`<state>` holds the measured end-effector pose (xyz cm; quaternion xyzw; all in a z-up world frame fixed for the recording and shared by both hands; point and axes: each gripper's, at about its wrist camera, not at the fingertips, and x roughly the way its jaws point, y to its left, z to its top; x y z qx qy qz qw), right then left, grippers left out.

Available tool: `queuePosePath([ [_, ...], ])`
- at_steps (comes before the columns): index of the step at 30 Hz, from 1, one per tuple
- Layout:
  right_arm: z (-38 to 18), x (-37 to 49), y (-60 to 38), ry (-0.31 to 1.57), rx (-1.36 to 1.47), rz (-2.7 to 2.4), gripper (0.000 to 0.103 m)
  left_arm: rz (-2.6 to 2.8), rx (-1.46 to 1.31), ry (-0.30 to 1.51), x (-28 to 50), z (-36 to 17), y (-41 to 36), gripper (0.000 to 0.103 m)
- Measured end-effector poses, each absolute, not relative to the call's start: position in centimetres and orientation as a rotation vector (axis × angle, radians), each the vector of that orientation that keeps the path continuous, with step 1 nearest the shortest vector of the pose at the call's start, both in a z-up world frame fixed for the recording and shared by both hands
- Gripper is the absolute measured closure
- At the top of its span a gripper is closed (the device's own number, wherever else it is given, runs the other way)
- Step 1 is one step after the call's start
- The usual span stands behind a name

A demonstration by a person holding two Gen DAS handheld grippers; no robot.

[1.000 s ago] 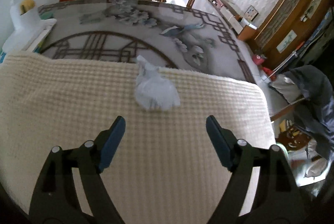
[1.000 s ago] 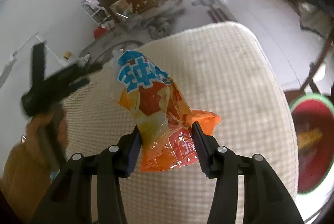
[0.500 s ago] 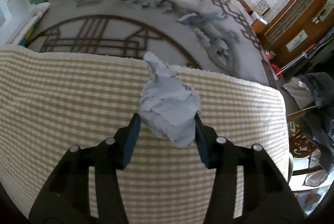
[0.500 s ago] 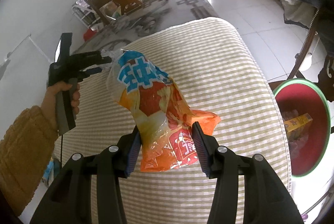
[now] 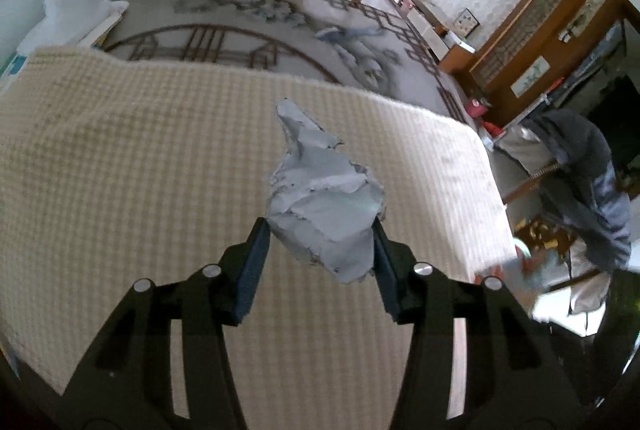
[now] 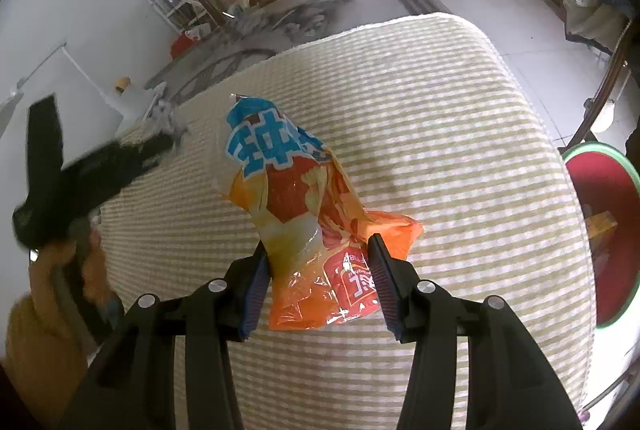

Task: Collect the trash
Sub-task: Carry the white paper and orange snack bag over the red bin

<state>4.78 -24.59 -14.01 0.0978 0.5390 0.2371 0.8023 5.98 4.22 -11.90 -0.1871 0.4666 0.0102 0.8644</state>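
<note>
left wrist view: left gripper [image 5: 320, 230] clamped on crumpled white paper [image 5: 320, 205], jaws having just closed on it, paper lifted clear above cream waffle-weave cloth [image 5: 120, 169]. patterned grey surface [image 5: 240, 29] beyond the cloth edge.

right wrist view: right gripper [image 6: 318, 250] pinching orange snack bag [image 6: 304, 205] by its lower part, bag upright over the cloth. red bin with green rim [image 6: 600, 230] at right, below the cloth edge, possibly a yellow box inside. left gripper blurred at far left.
</note>
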Motion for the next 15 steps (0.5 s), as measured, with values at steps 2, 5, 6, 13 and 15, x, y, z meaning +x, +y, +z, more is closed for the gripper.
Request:
queuePosePath([
  [2,-13.9,4.5,-24.4,1.153,0.211,0.506,0.056,0.014,-0.390,0.987,4.4,-12.0,3.8,0.055],
  [5,-13.6,3.9,-24.1,1.143,0.211,0.503,0.056,-0.002,-0.391,0.993,2.6,-11.8,3.1,0.055],
  [6,-13.5,3.7,-24.1,1.139,0.213,0.500,0.056,-0.005,-0.388,0.989,2.1,-11.6,2.9,0.055],
  [13,-13.1,2.3,-24.5,1.117,0.247,0.463,0.056,-0.085,-0.346,0.947,0.4,-9.7,0.5,0.055],
  [15,-12.8,1.8,-25.0,1.106,0.260,0.446,0.056,-0.114,-0.320,0.939,0.2,-9.2,-0.3,0.055],
])
